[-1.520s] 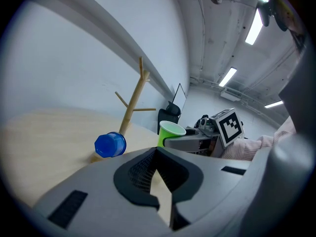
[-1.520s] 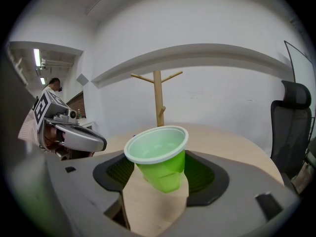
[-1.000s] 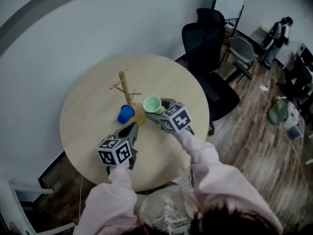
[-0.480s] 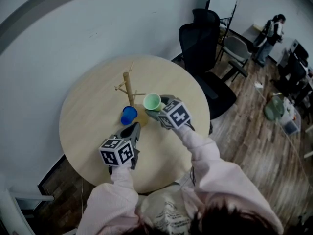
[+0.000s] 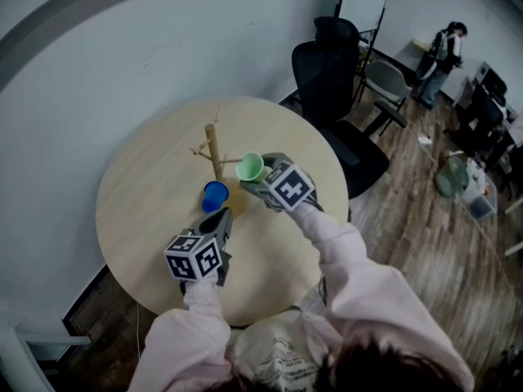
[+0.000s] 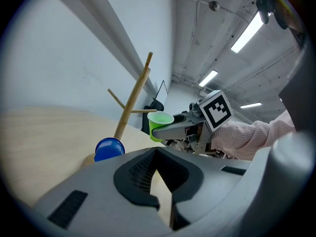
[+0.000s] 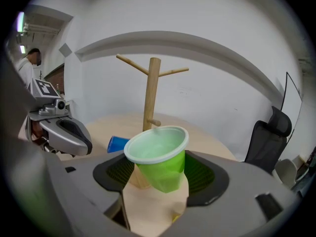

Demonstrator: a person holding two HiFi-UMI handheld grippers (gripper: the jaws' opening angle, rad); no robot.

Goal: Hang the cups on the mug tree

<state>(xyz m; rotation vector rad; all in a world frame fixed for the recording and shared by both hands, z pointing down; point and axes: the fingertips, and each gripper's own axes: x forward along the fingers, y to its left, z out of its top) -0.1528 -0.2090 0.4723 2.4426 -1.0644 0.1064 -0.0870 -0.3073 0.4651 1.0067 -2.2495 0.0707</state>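
A wooden mug tree stands on the round wooden table. My right gripper is shut on a green plastic cup and holds it mouth-up just right of the tree's trunk, above the table. In the right gripper view the green cup sits pinched between the jaws, with the mug tree close behind it. A blue cup lies on its side near the tree's base. My left gripper is shut and holds nothing, a short way in front of the blue cup.
A black office chair stands past the table's far right edge, with a grey chair behind it. A person stands far off at the back right. A white wall runs close behind the table.
My right gripper has tilted a little with the green cup, which now sits slightly nearer the tree's trunk. The left gripper and the blue cup have kept their places.
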